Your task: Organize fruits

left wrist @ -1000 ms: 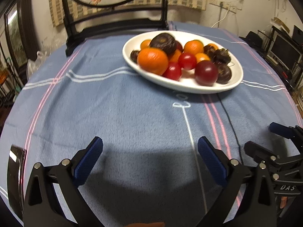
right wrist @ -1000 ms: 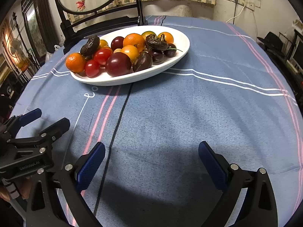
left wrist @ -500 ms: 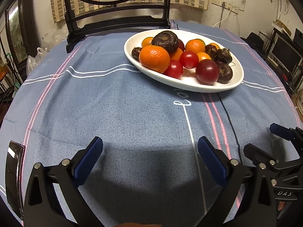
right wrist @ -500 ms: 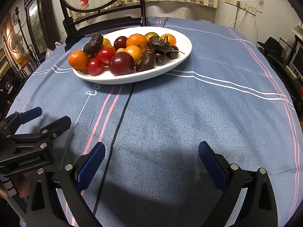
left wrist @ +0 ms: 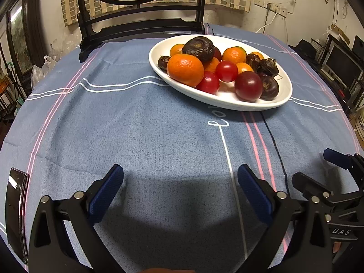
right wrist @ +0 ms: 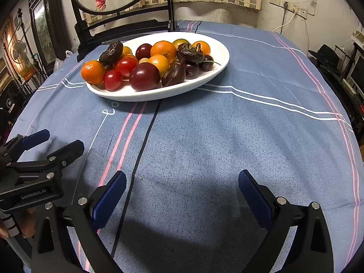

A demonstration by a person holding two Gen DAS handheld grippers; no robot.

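Ahead, the white oval plate (left wrist: 268, 107) of fruits (left wrist: 185, 69) sat on the blue tablecloth (left wrist: 136, 125), its long axis running from far left to near right in the left wrist view and from near left to far right in the right wrist view. It lay well beyond both tools, right of centre for the left gripper (left wrist: 180, 182) and left of centre for the right gripper (right wrist: 182, 183). Both grippers hovered low over the cloth with jaws spread wide and holding nothing.
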